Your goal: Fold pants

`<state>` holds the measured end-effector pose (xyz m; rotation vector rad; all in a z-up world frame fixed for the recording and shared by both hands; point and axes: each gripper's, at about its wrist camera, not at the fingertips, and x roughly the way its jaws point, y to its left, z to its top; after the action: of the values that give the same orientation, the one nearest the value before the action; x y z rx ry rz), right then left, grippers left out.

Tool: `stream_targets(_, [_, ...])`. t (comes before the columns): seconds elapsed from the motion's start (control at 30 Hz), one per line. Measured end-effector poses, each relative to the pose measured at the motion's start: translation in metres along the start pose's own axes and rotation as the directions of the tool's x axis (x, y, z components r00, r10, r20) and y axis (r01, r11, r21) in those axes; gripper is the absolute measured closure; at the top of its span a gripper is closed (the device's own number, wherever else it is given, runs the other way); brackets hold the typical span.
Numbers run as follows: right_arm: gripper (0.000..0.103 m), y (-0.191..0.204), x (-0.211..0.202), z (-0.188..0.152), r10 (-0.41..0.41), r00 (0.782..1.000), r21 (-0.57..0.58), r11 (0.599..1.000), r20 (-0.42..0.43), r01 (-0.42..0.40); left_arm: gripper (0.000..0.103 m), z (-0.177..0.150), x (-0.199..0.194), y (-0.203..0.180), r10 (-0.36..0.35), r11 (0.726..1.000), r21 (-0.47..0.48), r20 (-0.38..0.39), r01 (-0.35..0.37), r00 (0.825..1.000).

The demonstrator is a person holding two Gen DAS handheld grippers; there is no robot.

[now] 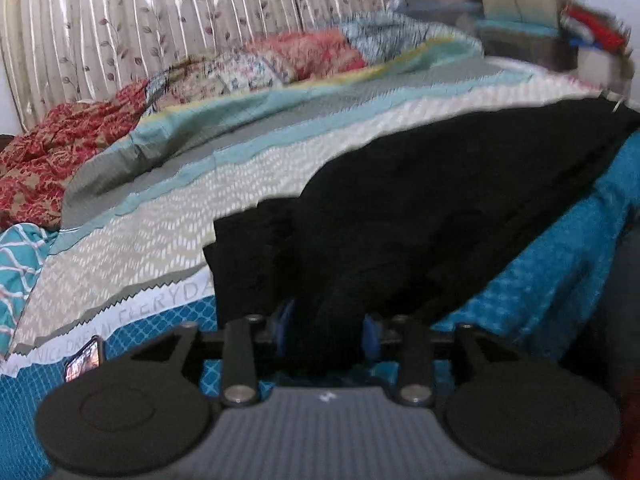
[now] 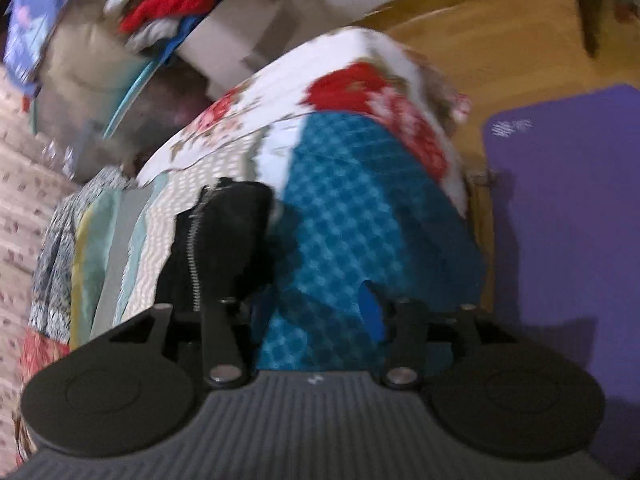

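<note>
Black pants (image 1: 440,208) lie across the bed, running from my left gripper (image 1: 328,328) up to the far right edge. The left gripper's blue pads (image 1: 370,336) stand apart with a fold of the black cloth between them, not pinched. In the right wrist view the zipper end of the pants (image 2: 224,240) lies on the cream band of the bedspread. It sits just left of my right gripper (image 2: 312,316). That gripper is open, and only the teal checked bedspread (image 2: 360,220) shows between its fingers.
A phone (image 1: 82,362) lies on the bedspread near the left gripper. Red patterned bedding (image 1: 52,160) is heaped by the curtain (image 1: 160,20). Right of the bed are a purple mat (image 2: 560,220) and wooden floor (image 2: 500,40). Boxes with piled clothes (image 2: 180,8) stand beyond the bed.
</note>
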<state>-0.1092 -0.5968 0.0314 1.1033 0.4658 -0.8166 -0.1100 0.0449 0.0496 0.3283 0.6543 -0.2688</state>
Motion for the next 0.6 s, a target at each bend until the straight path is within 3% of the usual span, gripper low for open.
stream_targets(0.1, [0.051, -0.001, -0.016, -0.007, 0.008, 1.000, -0.020, 1.000, 0.024, -0.008, 0.062, -0.004, -0.022, 0.008, -0.040, 0.998, -0.055, 0.032, 0.042, 0.999])
stream_targets(0.2, [0.051, 0.015, -0.038, -0.013, 0.026, 0.996, -0.135, 0.991, 0.091, -0.013, 0.057, -0.010, -0.042, 0.025, -0.053, 0.985, -0.159, 0.050, 0.061, 0.997])
stream_targets(0.27, [0.051, 0.028, -0.054, -0.023, 0.070, 0.991, -0.231, 0.972, 0.117, -0.041, 0.049, -0.011, -0.050, 0.049, -0.063, 0.953, -0.292, 0.072, 0.082, 0.995])
stream_targets(0.33, [0.051, 0.057, -0.066, -0.043, 0.148, 0.983, -0.358, 0.928, 0.109, -0.100, 0.045, -0.012, -0.051, 0.076, -0.067, 0.893, -0.439, 0.091, 0.101, 0.994])
stream_targets(0.43, [0.051, 0.102, -0.072, -0.083, 0.274, 0.961, -0.544, 0.802, -0.034, -0.248, 0.034, -0.014, -0.038, 0.122, -0.092, 0.753, -0.641, 0.124, 0.151, 0.988])
stream_targets(0.47, [0.051, 0.117, -0.072, -0.100, 0.306, 0.946, -0.581, 0.753, -0.107, -0.309, 0.031, -0.013, -0.031, 0.134, -0.099, 0.710, -0.685, 0.134, 0.164, 0.986])
stream_targets(0.5, [0.051, 0.132, -0.072, -0.122, 0.336, 0.919, -0.610, 0.691, -0.203, -0.388, 0.028, -0.010, -0.021, 0.144, -0.110, 0.684, -0.706, 0.147, 0.182, 0.983])
stream_targets(0.53, [0.051, 0.144, -0.071, -0.141, 0.349, 0.893, -0.625, 0.639, -0.285, -0.449, 0.027, -0.005, -0.009, 0.152, -0.119, 0.679, -0.708, 0.157, 0.195, 0.980])
stream_targets(0.6, [0.052, 0.166, -0.073, -0.191, 0.342, 0.826, -0.648, 0.513, -0.448, -0.564, 0.026, 0.006, 0.020, 0.161, -0.111, 0.694, -0.699, 0.127, 0.169, 0.986])
